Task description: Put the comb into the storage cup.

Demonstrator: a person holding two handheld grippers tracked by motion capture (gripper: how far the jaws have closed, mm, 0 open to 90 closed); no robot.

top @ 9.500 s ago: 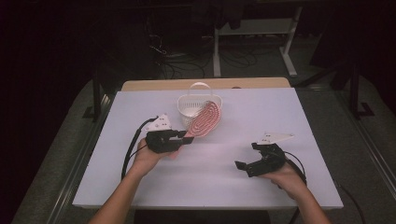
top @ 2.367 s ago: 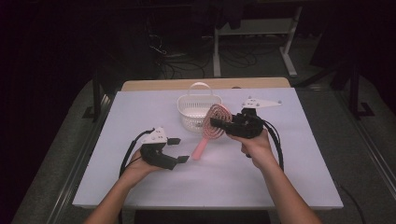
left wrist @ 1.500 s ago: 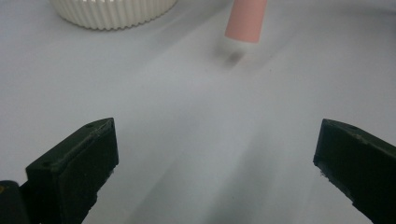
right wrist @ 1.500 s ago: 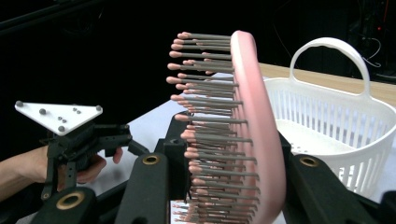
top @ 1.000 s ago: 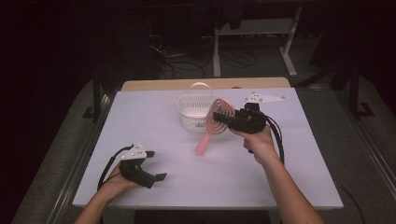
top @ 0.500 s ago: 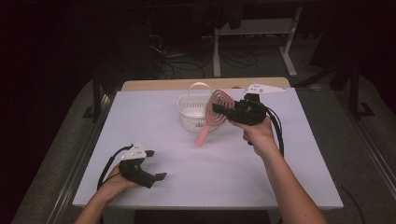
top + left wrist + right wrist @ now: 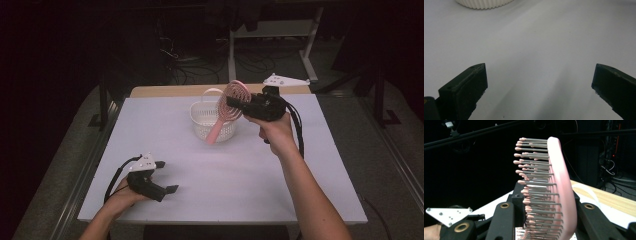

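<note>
A pink hairbrush [image 7: 227, 107] hangs tilted above the white ribbed basket [image 7: 202, 124], its handle pointing down toward the basket's front right rim. My right gripper [image 7: 233, 103] is shut on the brush head, held up over the back of the table. In the right gripper view the brush [image 7: 560, 187] stands edge-on between the black jaws, its grey pink-tipped bristles pointing left. My left gripper [image 7: 170, 189] rests low at the front left of the white table [image 7: 260, 175], open and holding nothing. In the left gripper view its gripper [image 7: 539, 82] shows two jaws spread wide over bare table, with the basket's base [image 7: 484, 3] far ahead.
A wooden strip [image 7: 165, 91] runs along the table's far edge behind the basket. Metal frame legs [image 7: 310, 45] and cables stand on the dark floor beyond. Grey floor [image 7: 385, 150] flanks the table on both sides.
My right gripper has lifted the brush higher and tilted it over the basket, so the handle has left the table. My left gripper has stayed at the front left since a second ago.
</note>
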